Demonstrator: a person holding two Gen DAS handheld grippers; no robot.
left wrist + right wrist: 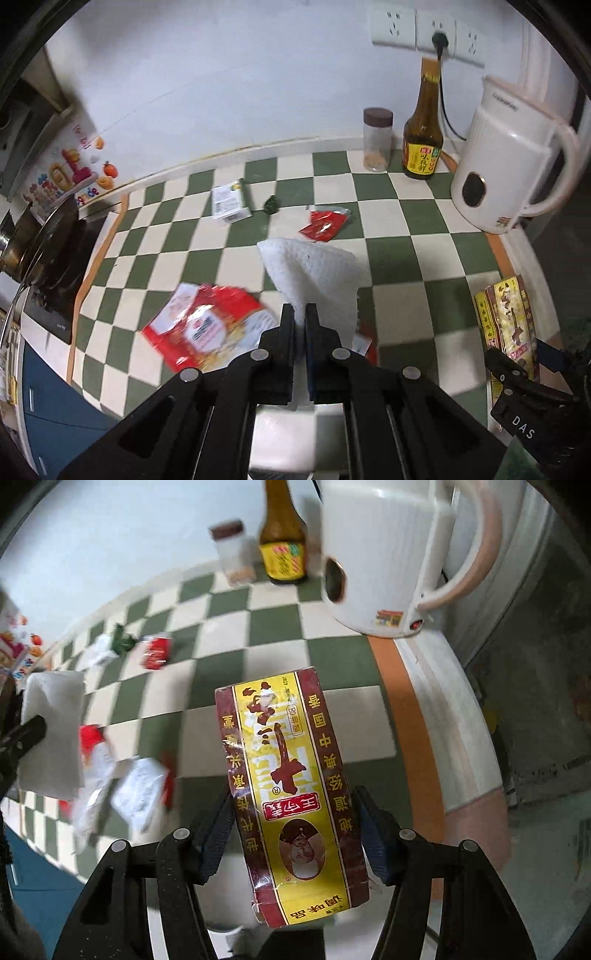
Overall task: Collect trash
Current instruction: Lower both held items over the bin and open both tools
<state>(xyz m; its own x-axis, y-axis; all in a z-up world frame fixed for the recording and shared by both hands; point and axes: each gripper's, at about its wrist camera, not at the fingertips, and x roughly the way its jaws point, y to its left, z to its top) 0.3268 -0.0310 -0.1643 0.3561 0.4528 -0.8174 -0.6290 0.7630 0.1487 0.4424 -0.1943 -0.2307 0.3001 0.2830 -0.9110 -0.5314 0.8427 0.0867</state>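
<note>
My left gripper (300,314) is shut on a white paper towel (314,269) and holds it above the green-and-cream checkered counter (399,221). My right gripper (293,797) is shut on a yellow and maroon seasoning box (288,775), held off the counter; the box also shows in the left wrist view (508,317). A large red and white wrapper (207,325) lies under the towel. A small red packet (323,225), a white carton (231,203) and a dark green scrap (271,205) lie farther back.
A white electric kettle (509,155), a brown sauce bottle (423,140) and a clear jar with a brown lid (376,140) stand at the back right by the wall. A stove with a pan (40,251) is at the left. The counter's orange-trimmed edge (406,716) runs at the right.
</note>
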